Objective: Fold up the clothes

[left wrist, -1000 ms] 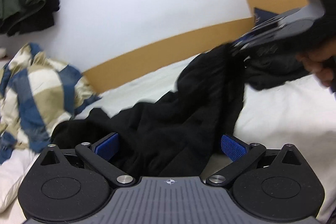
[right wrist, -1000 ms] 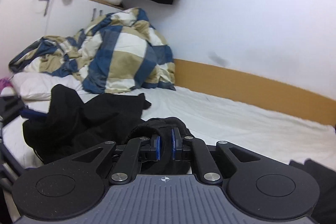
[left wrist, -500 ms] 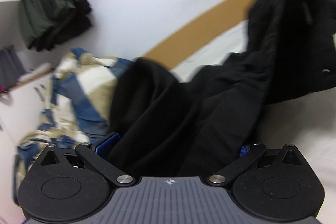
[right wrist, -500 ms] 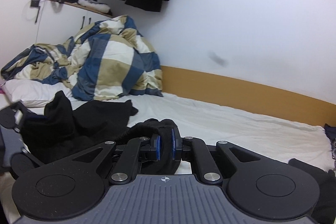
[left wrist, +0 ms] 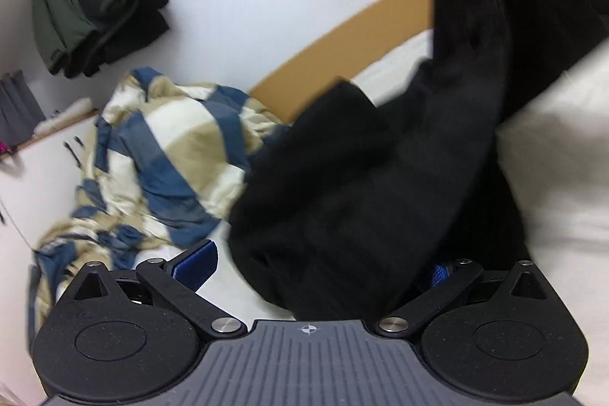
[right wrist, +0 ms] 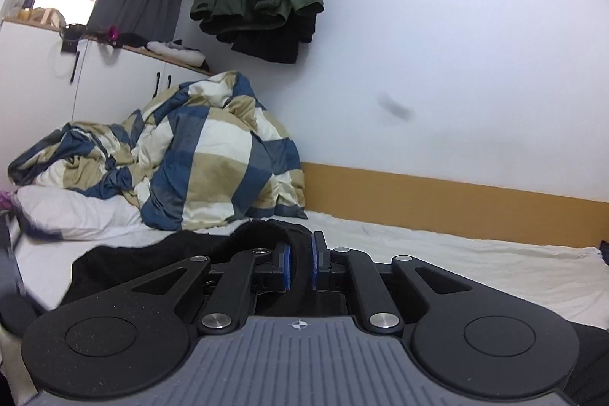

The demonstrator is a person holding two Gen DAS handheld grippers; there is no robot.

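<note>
The black garment (left wrist: pixel 380 177) is hanging crumpled over the white bed sheet (right wrist: pixel 475 265), the right gripper (right wrist: pixel 300 263) clenching its fold while the left gripper (left wrist: pixel 323 265) is gaping wide around it.

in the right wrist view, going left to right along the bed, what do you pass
white pillow → checked duvet → black garment pinched in the right gripper → bare white sheet
</note>
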